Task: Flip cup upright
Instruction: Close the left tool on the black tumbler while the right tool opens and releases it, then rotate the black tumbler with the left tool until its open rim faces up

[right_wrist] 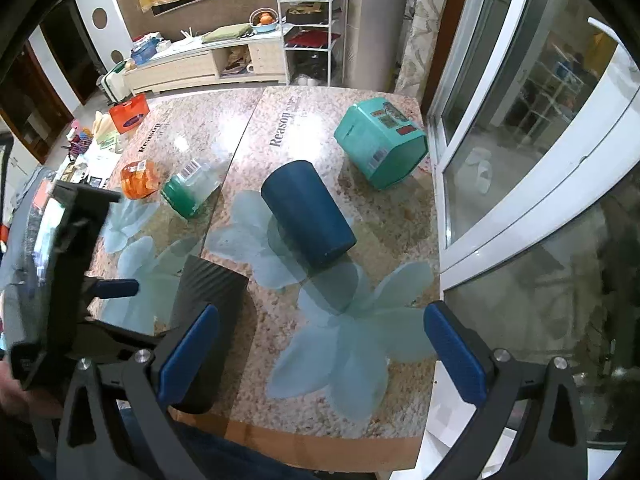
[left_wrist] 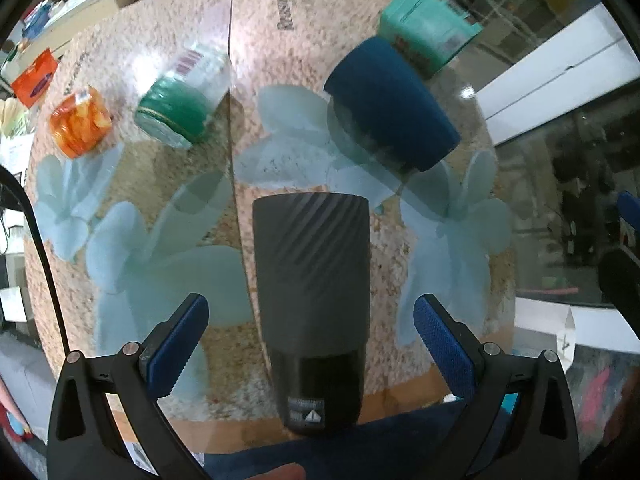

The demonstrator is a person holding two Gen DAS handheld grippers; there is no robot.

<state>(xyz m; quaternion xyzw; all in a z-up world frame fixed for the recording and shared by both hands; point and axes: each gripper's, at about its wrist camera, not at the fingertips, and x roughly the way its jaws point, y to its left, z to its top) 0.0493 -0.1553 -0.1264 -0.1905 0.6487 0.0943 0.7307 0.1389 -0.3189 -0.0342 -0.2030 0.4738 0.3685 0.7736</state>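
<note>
Approaching: left gripper (left_wrist: 312,332) spread astride the inverted grey cup (left_wrist: 312,280), untouched; next, close and rotate; right gripper (right_wrist: 320,344) spread, idle beside cup.

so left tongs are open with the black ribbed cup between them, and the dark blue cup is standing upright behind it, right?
Not quite. The dark blue cup is lying on its side on the table, not upright; the right wrist view shows it clearly. The rest holds: the left tongs are open, with the black ribbed cup between the fingers, untouched.
</note>
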